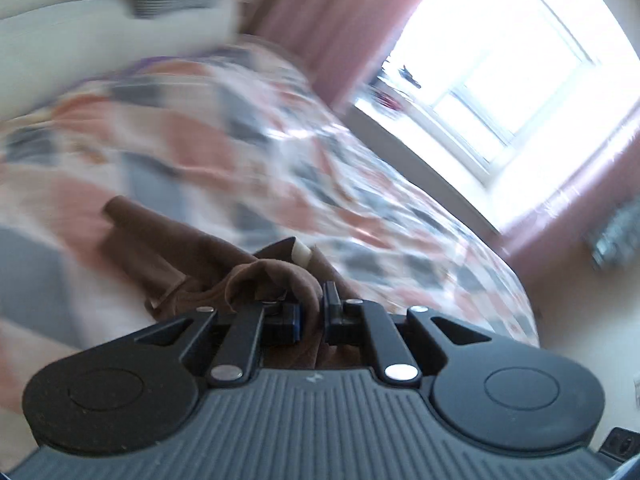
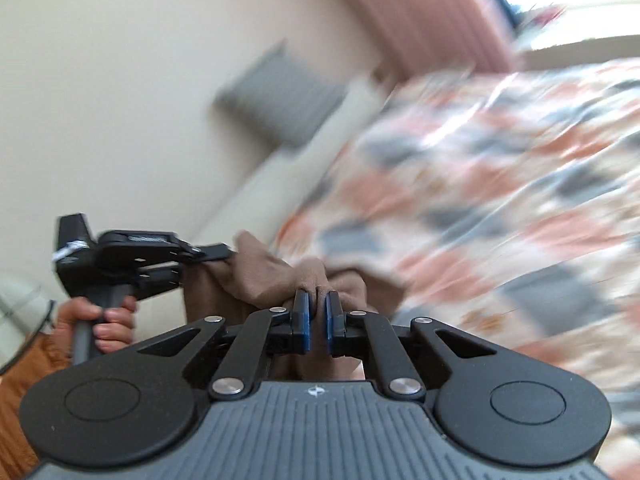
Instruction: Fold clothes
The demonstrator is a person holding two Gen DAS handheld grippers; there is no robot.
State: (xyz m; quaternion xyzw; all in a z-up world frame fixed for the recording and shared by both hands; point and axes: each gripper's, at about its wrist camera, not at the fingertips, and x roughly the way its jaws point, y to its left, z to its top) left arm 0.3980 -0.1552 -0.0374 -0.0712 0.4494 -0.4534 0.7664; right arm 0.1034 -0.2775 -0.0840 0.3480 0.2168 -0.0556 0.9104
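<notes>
- left gripper (image 1: 311, 316): jaws nearly closed, pinching a bunched edge of the brown garment (image 1: 192, 256). cloth fills the gap between the pads and runs back under the claw body.
- right gripper (image 2: 317, 320): jaws nearly closed too, a thin ridge of the same brown garment (image 2: 276, 276) squeezed between the blue pads (image 2: 305, 326).
- in the right wrist view the left gripper (image 2: 218, 254) sits up and to the left of the right claw, clamped on the same garment edge. the short span of cloth between the two grips sags, not taut.
- left hand (image 2: 106, 322) is wrapped on the left gripper's handle, low left of the right claw.
- garment position: partly lifted. from the left claw it trails ahead and to the left onto the patchwork bedspread (image 1: 224, 148), where a long narrow part lies flat. could be a sleeve or a leg, can't tell.
- a small pale tag (image 1: 301, 254) shows just ahead of the left claw tips, probably near a neckline or waistband.
- both views are heavily motion blurred, so fine detail of the cloth layout is not readable.
- progress, my read: early. two-point hold on one edge is in place, garment is crumpled, no clean fold visible anywhere.
- left to do, my read: spread it flat on the bedspread, make the folds, set it down neat. basically the whole fold.
- background only: pink curtain (image 1: 328, 28) and bright window (image 1: 492, 80) far ahead right of the left claw.
</notes>
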